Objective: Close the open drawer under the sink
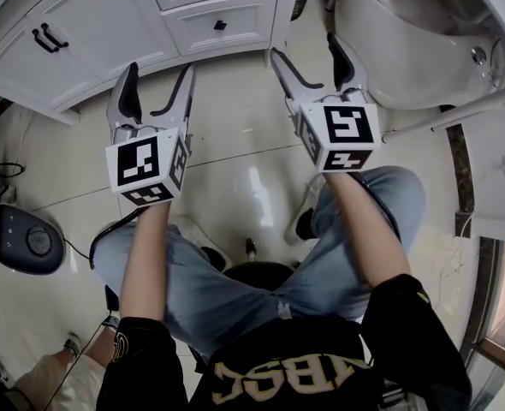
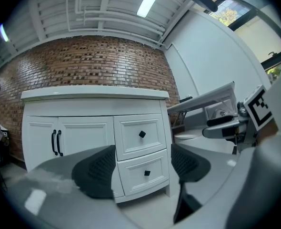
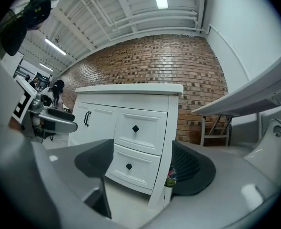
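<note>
A white vanity cabinet stands ahead, with two stacked drawers on its right side. The upper drawer and the lower drawer each carry a small black knob. Both fronts look flush with the cabinet, also in the right gripper view, where the lower drawer sits low between the jaws. My left gripper is held level and open, short of the cabinet, with nothing between its fingers. My right gripper is open and empty too, pointing at the cabinet's right corner.
A white toilet stands right of the cabinet. A small bin with colourful contents sits in the gap beside the cabinet. Double doors with black handles fill the cabinet's left half. A round dark device lies on the tiled floor at the left.
</note>
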`<move>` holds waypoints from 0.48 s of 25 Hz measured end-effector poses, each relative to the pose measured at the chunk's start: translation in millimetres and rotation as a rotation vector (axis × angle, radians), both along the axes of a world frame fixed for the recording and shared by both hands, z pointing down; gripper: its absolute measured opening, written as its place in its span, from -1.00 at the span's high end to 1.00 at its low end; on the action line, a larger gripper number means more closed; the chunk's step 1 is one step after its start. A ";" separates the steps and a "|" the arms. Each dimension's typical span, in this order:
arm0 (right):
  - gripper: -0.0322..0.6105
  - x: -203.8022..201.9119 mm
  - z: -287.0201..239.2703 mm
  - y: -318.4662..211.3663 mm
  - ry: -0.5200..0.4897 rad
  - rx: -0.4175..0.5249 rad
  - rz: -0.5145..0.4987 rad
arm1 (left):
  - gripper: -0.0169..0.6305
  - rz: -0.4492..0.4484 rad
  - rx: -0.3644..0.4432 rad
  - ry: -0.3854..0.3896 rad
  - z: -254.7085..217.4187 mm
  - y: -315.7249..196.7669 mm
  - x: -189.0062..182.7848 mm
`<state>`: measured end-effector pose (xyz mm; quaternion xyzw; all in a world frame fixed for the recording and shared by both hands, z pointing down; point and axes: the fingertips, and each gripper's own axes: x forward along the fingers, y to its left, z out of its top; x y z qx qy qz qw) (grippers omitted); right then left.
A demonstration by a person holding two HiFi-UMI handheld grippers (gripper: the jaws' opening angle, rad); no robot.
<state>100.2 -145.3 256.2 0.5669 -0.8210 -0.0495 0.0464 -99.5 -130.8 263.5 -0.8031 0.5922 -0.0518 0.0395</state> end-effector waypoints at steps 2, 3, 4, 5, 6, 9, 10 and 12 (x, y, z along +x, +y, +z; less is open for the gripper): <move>-0.26 0.6 2.3 -3.4 -0.009 -0.009 0.004 | -0.17 -0.002 -0.003 -0.001 2.7 -1.3 -2.9; -0.26 1.2 2.9 -5.2 -0.012 -0.012 0.006 | -0.17 -0.002 -0.005 0.000 4.1 -2.3 -3.6; -0.26 1.4 3.0 -7.2 -0.013 -0.012 0.007 | -0.17 -0.001 -0.007 0.002 5.1 -3.5 -3.7; -0.25 0.9 2.7 -9.6 -0.009 -0.009 0.007 | -0.17 0.000 -0.008 0.004 5.8 -5.0 -3.6; -0.25 0.0 2.6 -12.1 -0.002 -0.006 0.004 | -0.17 0.002 -0.008 0.004 6.0 -6.5 -3.3; -0.24 -2.2 6.4 -19.1 0.013 -0.008 -0.002 | -0.17 0.006 -0.001 0.001 4.8 -10.8 -0.8; -0.24 -2.4 8.8 -21.3 0.015 -0.012 -0.003 | -0.17 0.007 0.002 0.002 4.2 -12.3 0.3; -0.24 -2.7 13.0 -26.0 0.020 -0.019 -0.005 | -0.17 0.009 0.006 0.006 2.7 -16.0 2.3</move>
